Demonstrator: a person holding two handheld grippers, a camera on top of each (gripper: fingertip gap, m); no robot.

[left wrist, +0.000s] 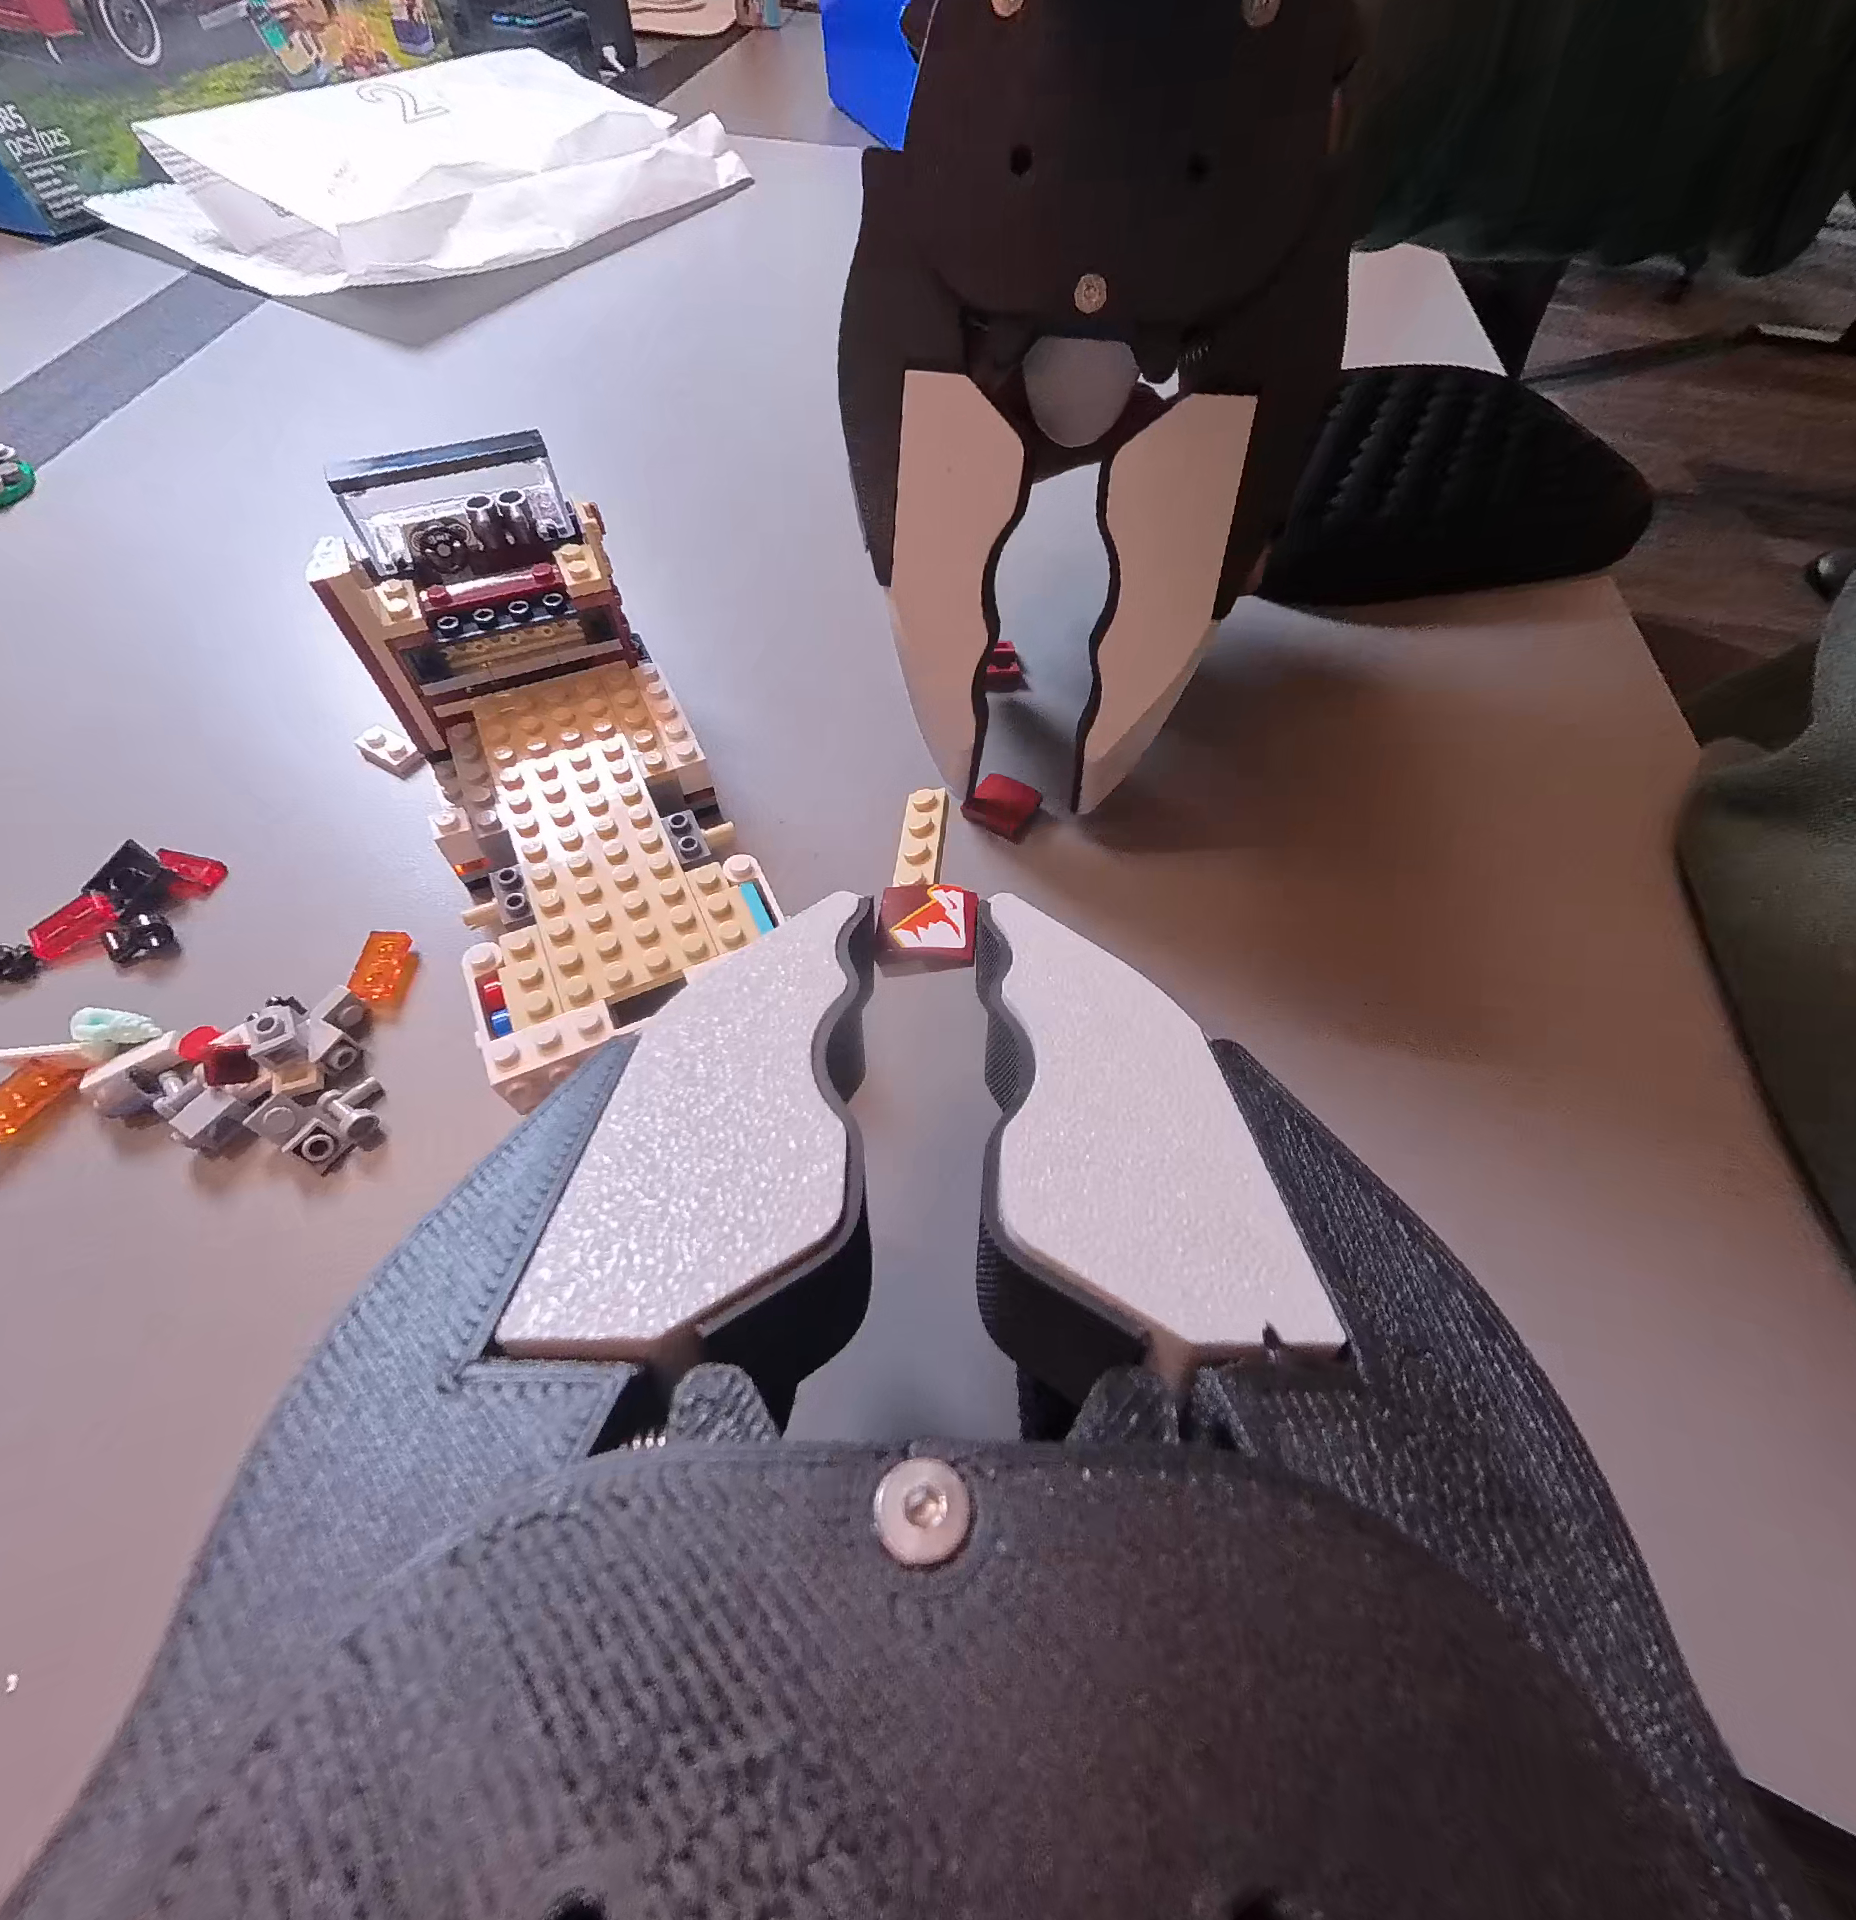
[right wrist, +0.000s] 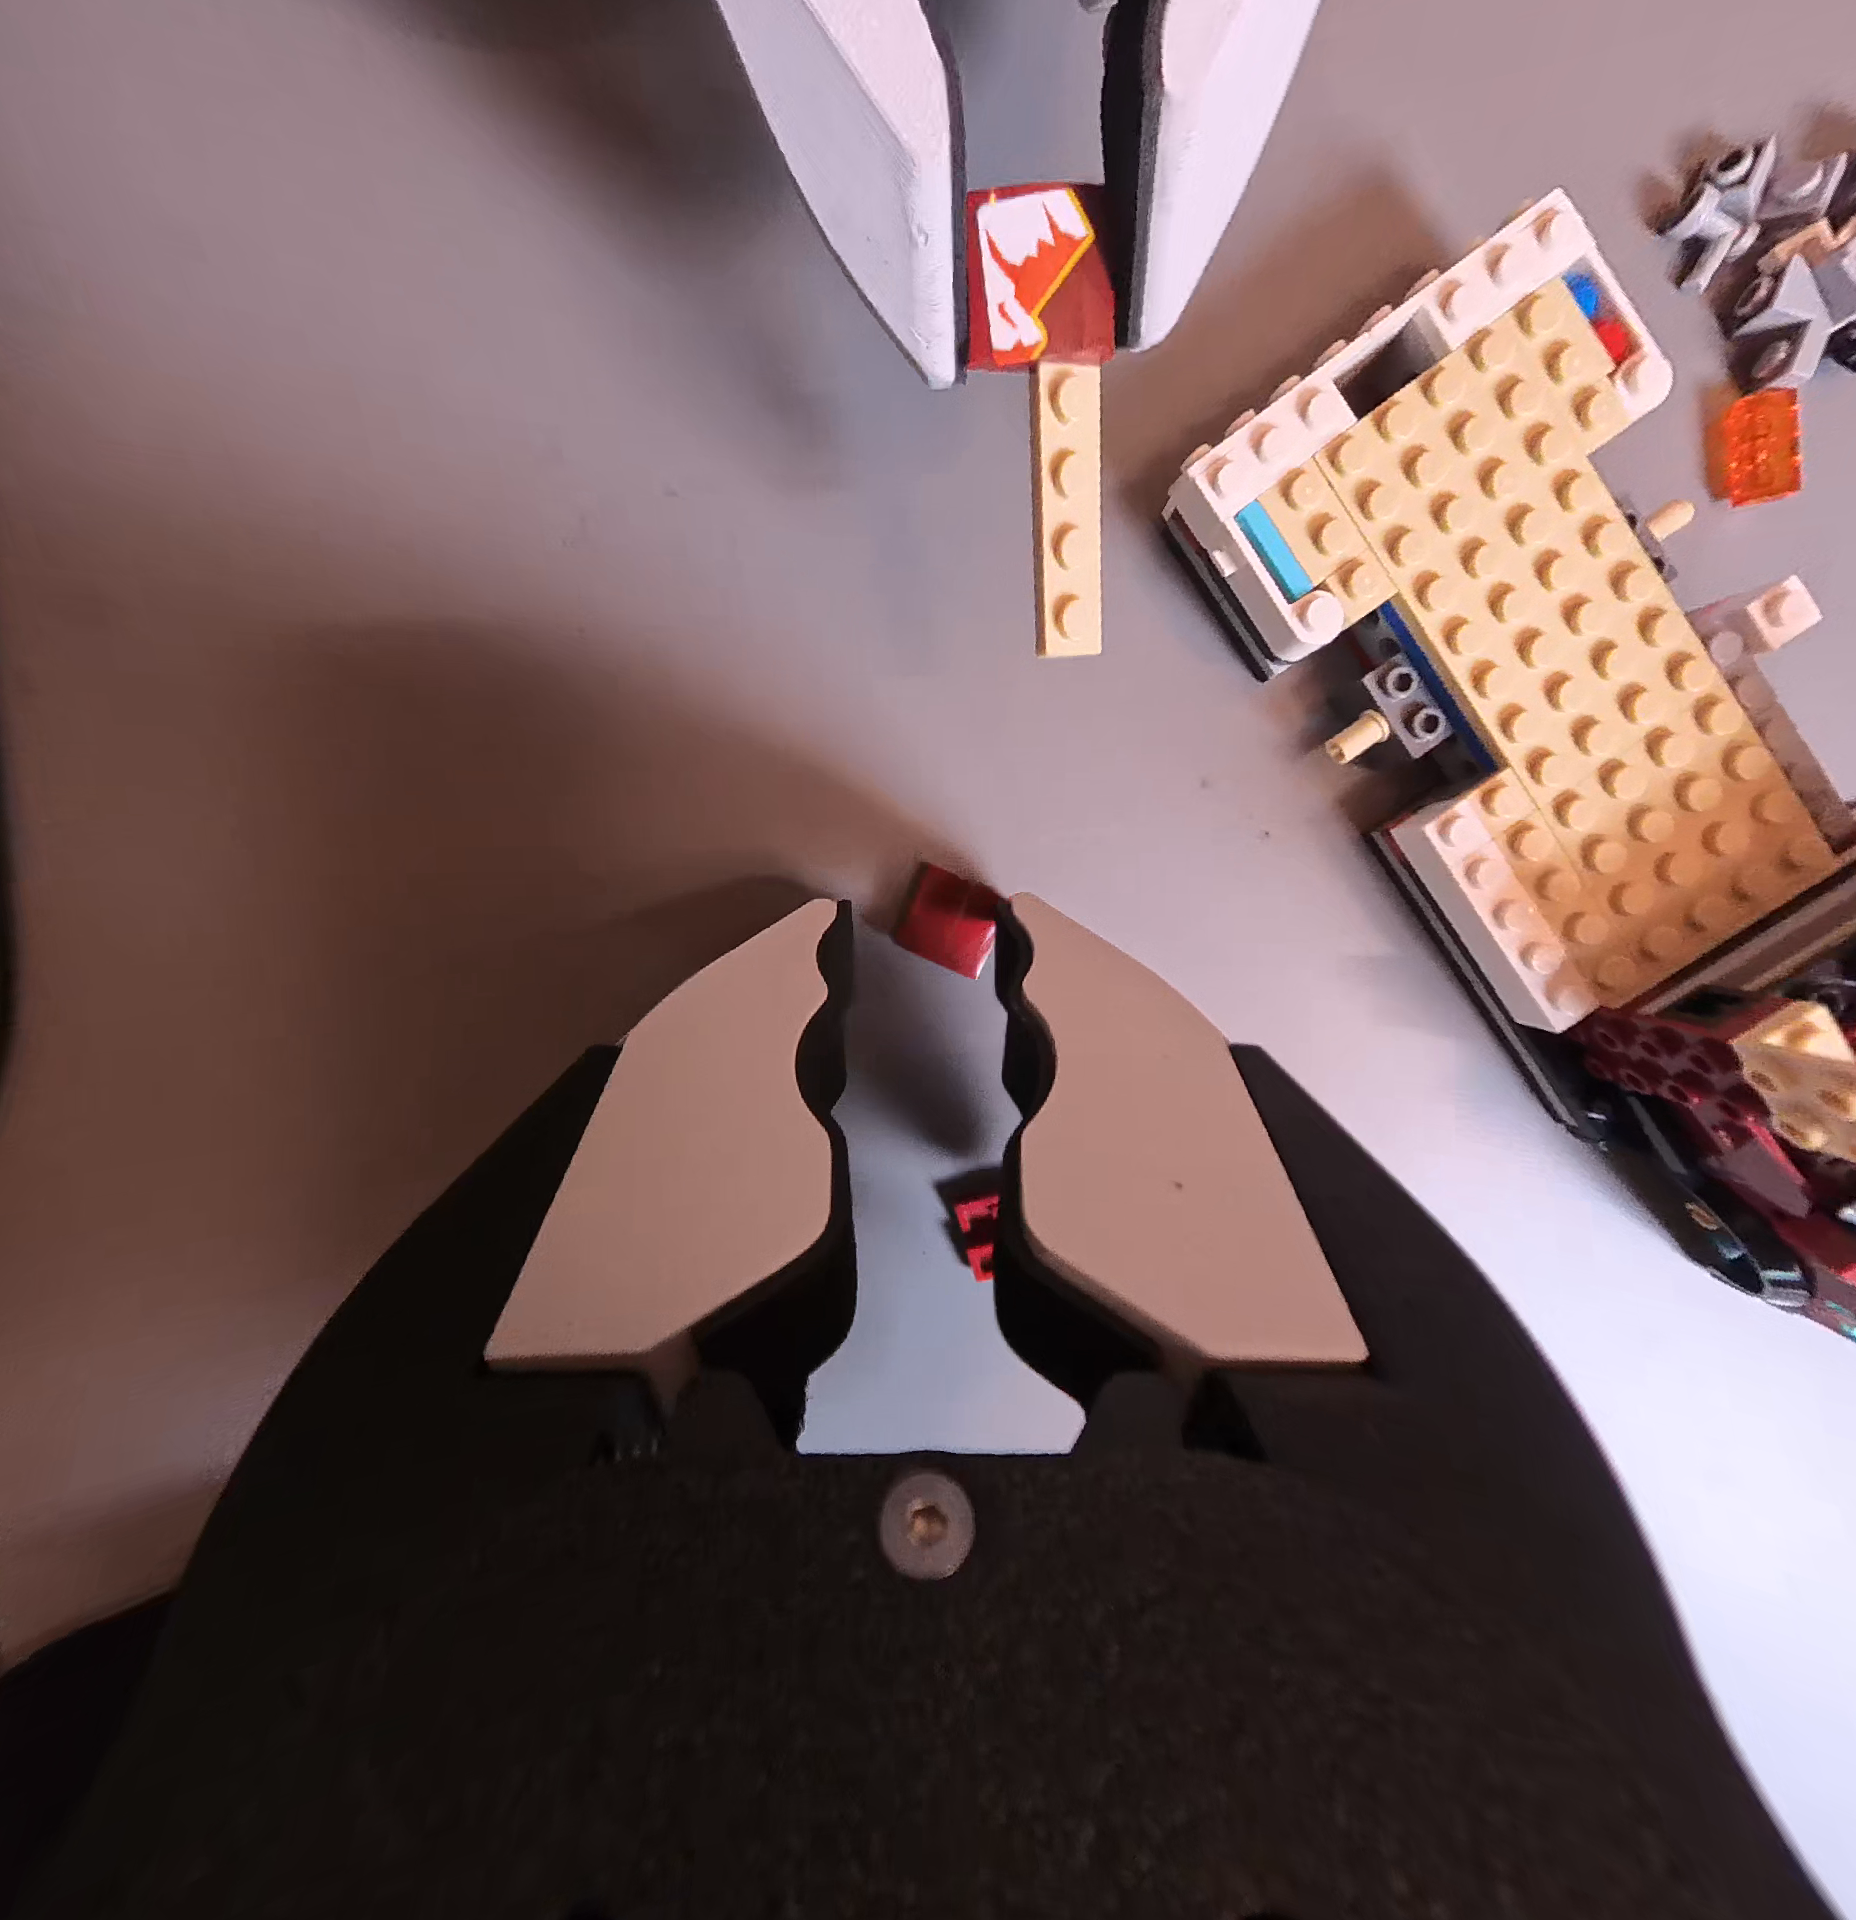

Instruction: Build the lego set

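A: Holding the printed tile (right wrist: 1038,275) on the worktop (left wrist: 1319,1039), the left tool (left wrist: 929,920) pinches it, a tan plate (right wrist: 1067,509) touching its end.

B: And the right tool (right wrist: 924,914)?

A: Parted around a red tile (right wrist: 947,933), not yet squeezing. One finger touches it; closing off-centre may flick it away. The model (left wrist: 591,831) sits just beside.
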